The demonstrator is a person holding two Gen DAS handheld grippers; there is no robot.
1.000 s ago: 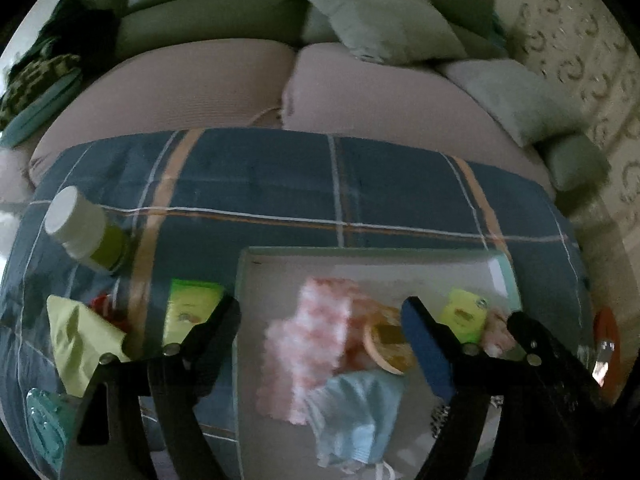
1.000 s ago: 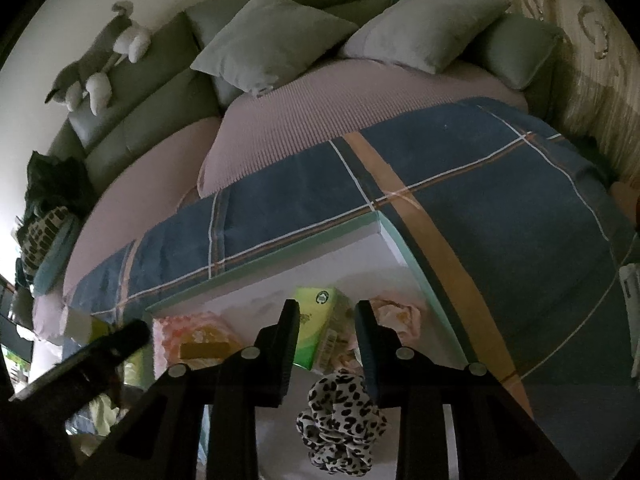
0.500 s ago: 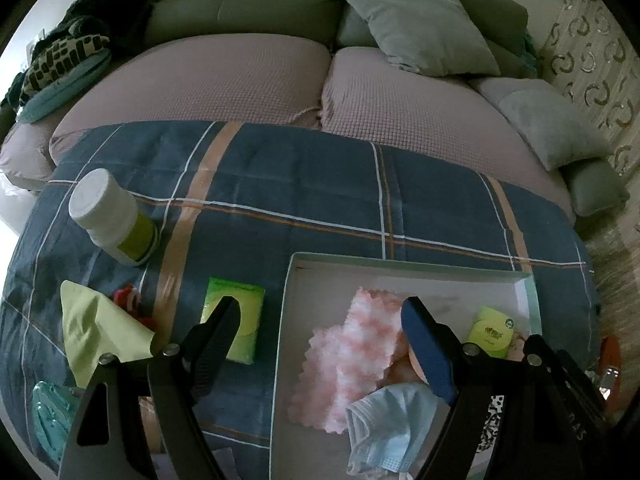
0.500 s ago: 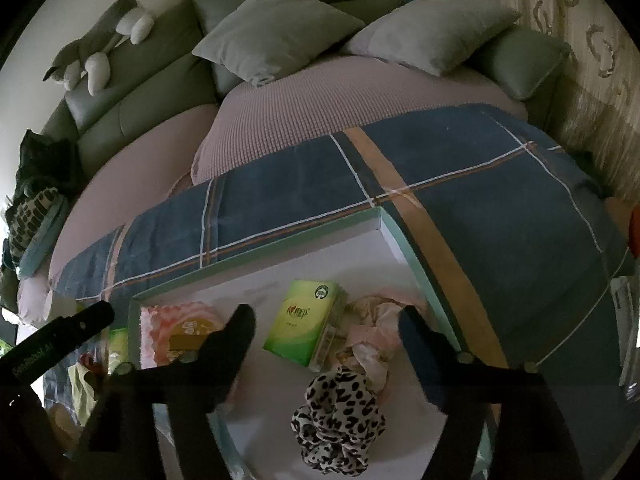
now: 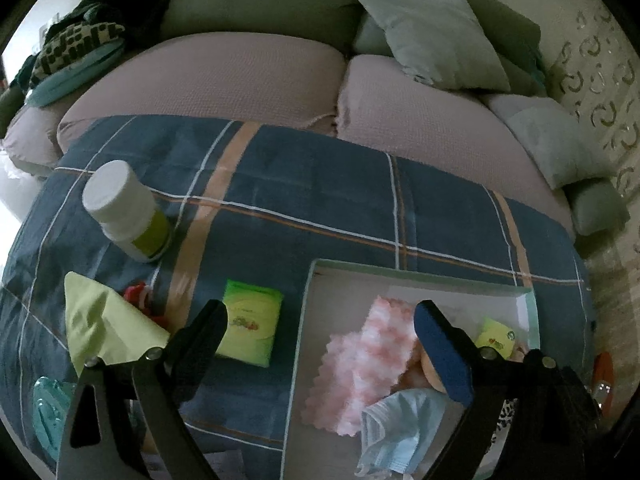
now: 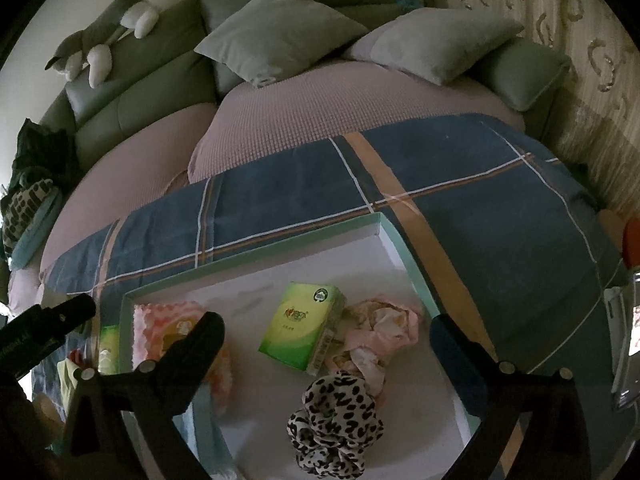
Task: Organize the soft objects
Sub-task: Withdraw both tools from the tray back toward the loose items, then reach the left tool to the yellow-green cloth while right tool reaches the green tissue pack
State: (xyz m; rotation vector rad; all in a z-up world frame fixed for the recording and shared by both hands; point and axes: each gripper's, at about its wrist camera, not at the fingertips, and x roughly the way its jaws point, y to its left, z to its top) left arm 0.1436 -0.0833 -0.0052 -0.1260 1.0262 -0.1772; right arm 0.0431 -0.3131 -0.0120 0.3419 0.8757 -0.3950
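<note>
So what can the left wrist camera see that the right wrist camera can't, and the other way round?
Only the left wrist view shows the white-capped bottle standing on the plaid blanket and the blue face mask in the tray. Only the right wrist view shows the leopard-print scrunchie clearly, the bunched pink cloth and the plush toy on the sofa back. Both show the white tray, the pink-and-white cloth, the green tissue pack in the tray, and the sofa cushions.
</note>
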